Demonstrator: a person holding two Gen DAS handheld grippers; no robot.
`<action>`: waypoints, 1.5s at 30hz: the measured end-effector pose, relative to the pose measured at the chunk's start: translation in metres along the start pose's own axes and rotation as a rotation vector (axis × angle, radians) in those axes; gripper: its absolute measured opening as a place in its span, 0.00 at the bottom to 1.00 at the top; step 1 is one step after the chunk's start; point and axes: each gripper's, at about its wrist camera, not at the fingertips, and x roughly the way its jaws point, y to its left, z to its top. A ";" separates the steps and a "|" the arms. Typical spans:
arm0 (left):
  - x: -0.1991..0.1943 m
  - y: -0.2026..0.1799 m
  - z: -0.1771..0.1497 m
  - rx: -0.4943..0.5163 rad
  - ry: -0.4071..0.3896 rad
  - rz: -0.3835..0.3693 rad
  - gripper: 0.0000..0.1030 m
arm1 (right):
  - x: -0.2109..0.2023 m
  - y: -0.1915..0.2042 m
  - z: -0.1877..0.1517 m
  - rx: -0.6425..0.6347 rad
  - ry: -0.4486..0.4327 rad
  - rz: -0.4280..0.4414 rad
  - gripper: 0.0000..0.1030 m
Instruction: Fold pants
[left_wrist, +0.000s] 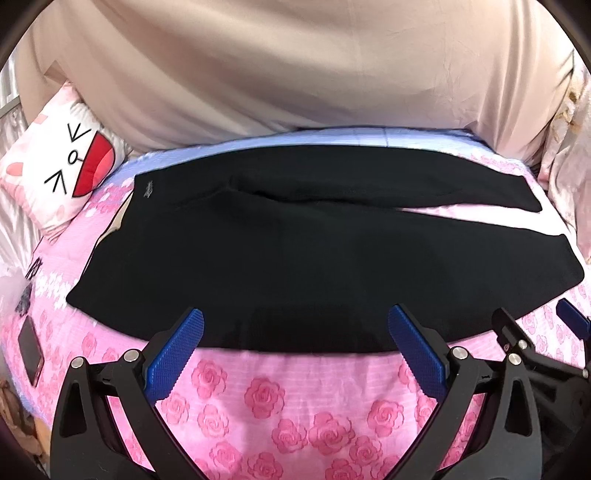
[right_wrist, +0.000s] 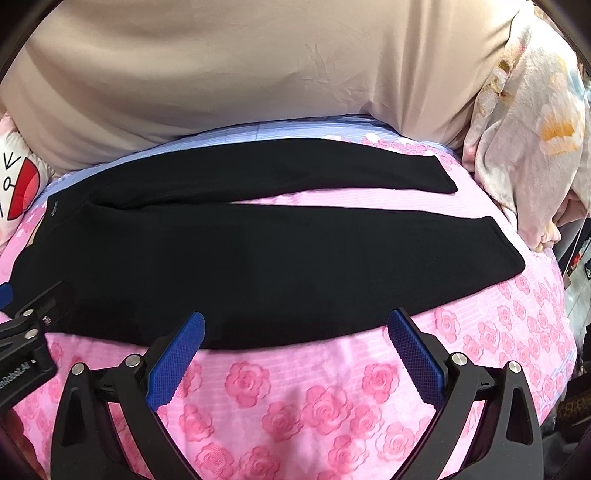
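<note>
Pants (left_wrist: 295, 251) of matte black, soft-looking fabric lie flat on the bedspread (left_wrist: 266, 398) just ahead of both my claws, waistband end toward my left, the two legs running off to the right and parting into a narrow V where pink cloth shows between them. The bedspread is pink with raised darker rose shapes, turning to a pale blue band beyond the pants. Behind that rises a smooth beige cushioned backing (left_wrist: 295, 66). My left gripper (left_wrist: 295, 334) is spread wide, its blue ribbed pads (left_wrist: 173, 354) holding nothing; their tips sit over the near edge of the pants, though I cannot tell whether they touch it. My right gripper (right_wrist: 296, 334) is likewise spread wide and empty, tips at the same near hem further along the leg. Off to the left of the left claw lies a white cartoon-face pillow (left_wrist: 70, 162) with a red mouth, and a dark flat phone-like slab (left_wrist: 31, 350), partly cut off by the lens edge. To the right of the right claw a pale floral blanket (right_wrist: 524, 147) is bunched. A small pale mark near the waistband is too blurred to read.
</note>
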 end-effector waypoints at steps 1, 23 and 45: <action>0.000 0.001 0.002 -0.002 -0.017 -0.002 0.95 | 0.004 -0.003 0.004 -0.001 -0.005 0.019 0.95; 0.100 0.074 0.082 -0.112 -0.011 0.105 0.95 | 0.289 -0.263 0.236 0.103 0.093 -0.066 0.94; 0.298 0.322 0.191 -0.410 0.327 0.223 0.22 | 0.308 -0.214 0.248 0.111 0.138 0.041 0.13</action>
